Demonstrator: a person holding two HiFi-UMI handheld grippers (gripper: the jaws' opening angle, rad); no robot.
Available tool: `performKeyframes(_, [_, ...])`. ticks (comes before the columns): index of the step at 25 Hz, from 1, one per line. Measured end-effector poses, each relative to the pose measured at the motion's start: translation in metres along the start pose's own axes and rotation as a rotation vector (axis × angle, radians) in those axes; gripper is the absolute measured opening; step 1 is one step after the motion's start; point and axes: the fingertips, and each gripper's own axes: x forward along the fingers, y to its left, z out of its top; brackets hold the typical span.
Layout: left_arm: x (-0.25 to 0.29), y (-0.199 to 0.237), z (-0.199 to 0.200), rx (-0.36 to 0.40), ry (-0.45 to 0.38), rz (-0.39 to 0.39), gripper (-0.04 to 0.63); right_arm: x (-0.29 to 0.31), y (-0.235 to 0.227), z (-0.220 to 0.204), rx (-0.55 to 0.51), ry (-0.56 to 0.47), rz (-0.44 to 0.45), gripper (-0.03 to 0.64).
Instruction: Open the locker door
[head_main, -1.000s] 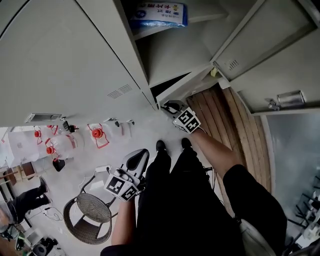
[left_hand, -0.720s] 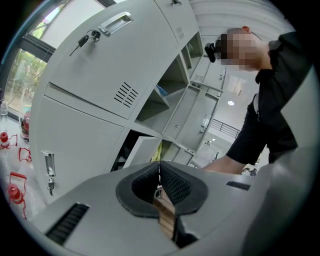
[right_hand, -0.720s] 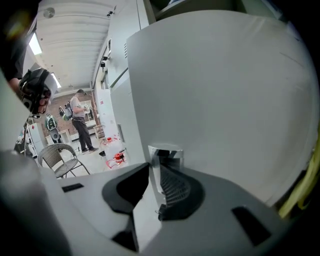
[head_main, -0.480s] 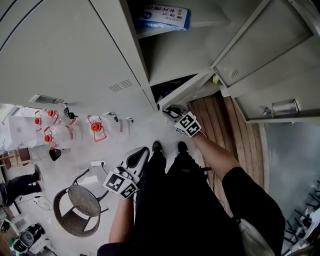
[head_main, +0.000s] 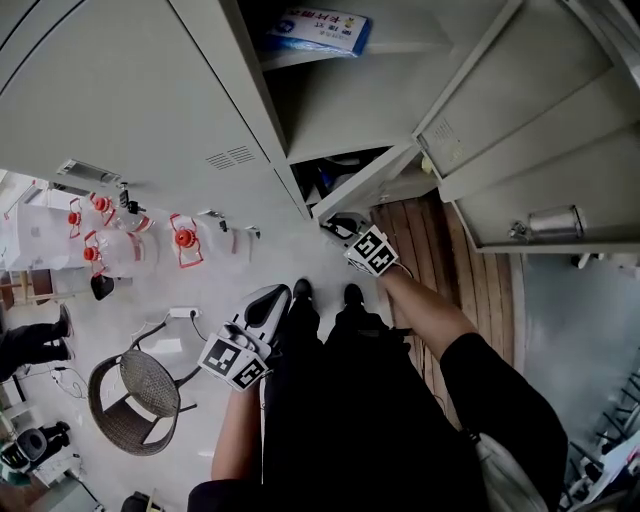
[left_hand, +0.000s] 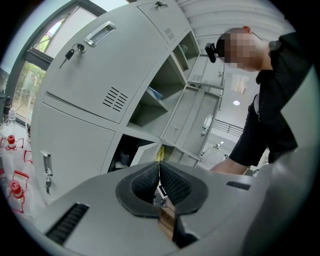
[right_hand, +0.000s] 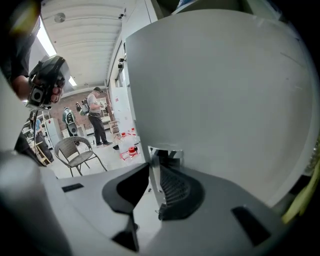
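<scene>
Head view: the right tongs (head_main: 338, 222) sit at the low corner of the door (head_main: 365, 182), which stands ajar from the locker (head_main: 150, 100). The left tongs (head_main: 272, 300) hang well apart from it, beside the person's leg.

Left gripper view: the left tongs (left_hand: 159, 167) are pressed together with nothing between them. The door (left_hand: 144, 152) lies ahead of their tips, apart.

Right gripper view: the right tongs (right_hand: 152, 182) are clamped narrow on the thin edge of the door (right_hand: 225, 100), just under a chrome fitting (right_hand: 165, 150). A chair (right_hand: 75, 150) stands off to their left.
</scene>
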Motion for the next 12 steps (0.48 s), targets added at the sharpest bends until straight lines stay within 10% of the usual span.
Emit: performKeyframes(12, [-0.002, -0.032, -0.016, -0.021, -0.058, 0.092, 0.017, -0.027, 0.013, -0.021, -0.050, 0.018, 0.110, 0.080])
